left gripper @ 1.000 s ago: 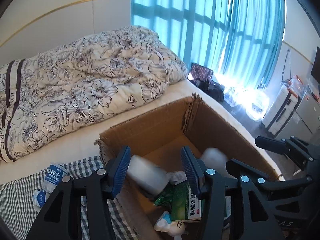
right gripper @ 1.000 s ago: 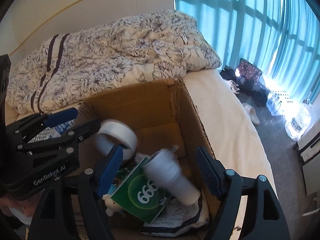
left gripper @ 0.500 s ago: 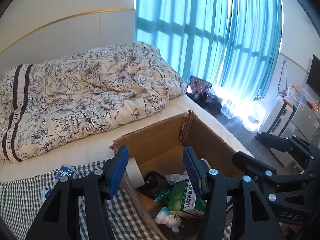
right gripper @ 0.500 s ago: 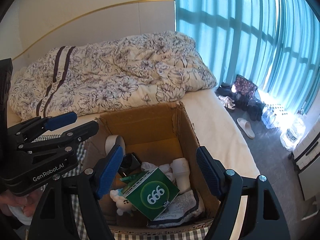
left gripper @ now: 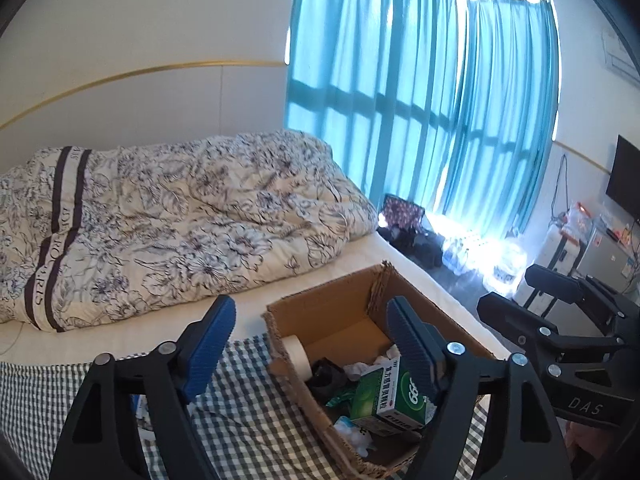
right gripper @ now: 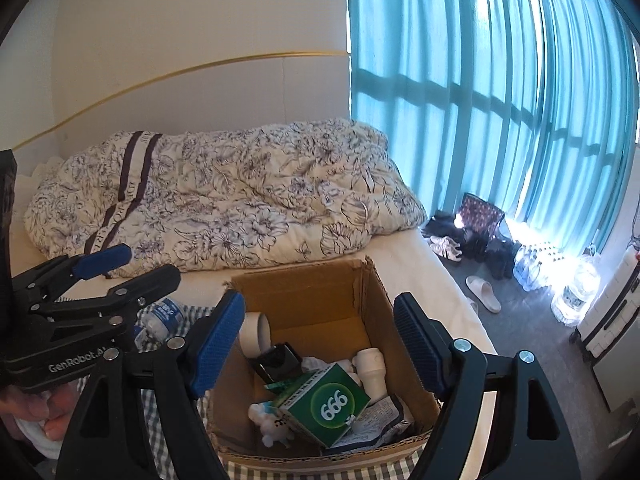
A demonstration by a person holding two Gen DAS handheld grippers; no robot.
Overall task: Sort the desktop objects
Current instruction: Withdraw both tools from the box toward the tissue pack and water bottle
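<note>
Both my grippers have pulled up and back from the cardboard box (right gripper: 320, 300), left gripper (left gripper: 308, 344) jaws just widening, right gripper (right gripper: 320, 340) apart, both empty; the plastic bottle (right gripper: 162, 316) lying left of it looks light, slick, crushable, so I'd grip mid-body

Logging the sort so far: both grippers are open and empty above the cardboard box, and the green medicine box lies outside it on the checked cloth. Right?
Not quite: the green medicine box lies inside the cardboard box, as the right wrist view shows. The rest holds.
</note>
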